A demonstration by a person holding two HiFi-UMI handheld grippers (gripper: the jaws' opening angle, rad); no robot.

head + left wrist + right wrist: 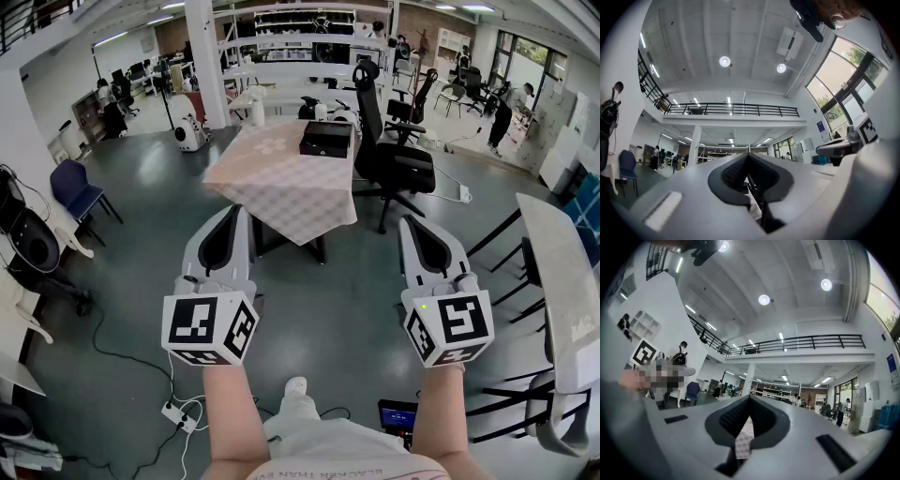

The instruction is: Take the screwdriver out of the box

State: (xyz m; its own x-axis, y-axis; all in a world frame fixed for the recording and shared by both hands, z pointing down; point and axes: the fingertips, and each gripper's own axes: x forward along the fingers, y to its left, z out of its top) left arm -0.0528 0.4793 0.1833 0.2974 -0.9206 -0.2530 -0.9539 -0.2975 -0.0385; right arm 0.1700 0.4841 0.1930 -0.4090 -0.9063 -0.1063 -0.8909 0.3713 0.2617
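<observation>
A black box (325,139) sits closed at the far end of a table with a checked cloth (281,187), some way ahead of me. No screwdriver is visible. My left gripper (246,212) and my right gripper (406,221) are held side by side over the floor, pointing at the table and well short of it. Both have their jaws together with nothing between them. In the left gripper view the left gripper (749,155) meets at its tip, with the hall beyond. The right gripper (750,397) looks the same in its own view, with a strip of the checked cloth (743,441) below.
A black office chair (389,155) stands at the table's right side. A long white table (562,272) runs along the right edge. At the left are a blue chair (75,192) and, on the floor near my feet, a power strip (178,412) with cables.
</observation>
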